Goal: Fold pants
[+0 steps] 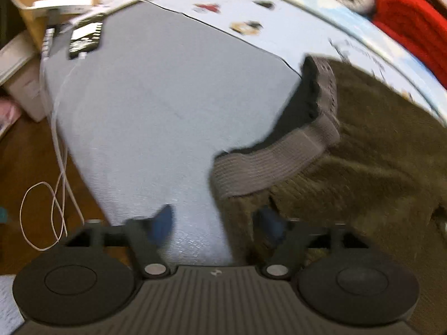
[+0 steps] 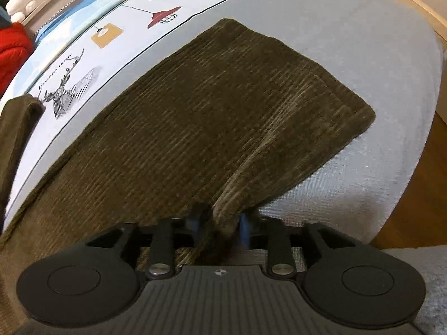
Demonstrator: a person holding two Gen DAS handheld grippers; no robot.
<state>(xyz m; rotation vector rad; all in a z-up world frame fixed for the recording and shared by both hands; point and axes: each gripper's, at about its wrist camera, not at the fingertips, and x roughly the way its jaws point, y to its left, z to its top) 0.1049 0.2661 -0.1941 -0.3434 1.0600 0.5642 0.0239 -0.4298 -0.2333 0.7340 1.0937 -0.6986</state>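
Olive-brown corduroy pants lie on a grey bed cover. In the left wrist view their grey elastic waistband is at the right, and the pants' fabric spreads beyond it. My left gripper is open, its blue-padded fingers straddling the pants' edge just below the waistband, nothing held. My right gripper is shut on a raised fold of the pants' edge, near the leg end, and lifts it slightly off the cover.
A patterned white-and-blue sheet runs along the far side of the bed. A red garment lies beyond it. A black remote rests on the bed corner. A white cable hangs to the wooden floor.
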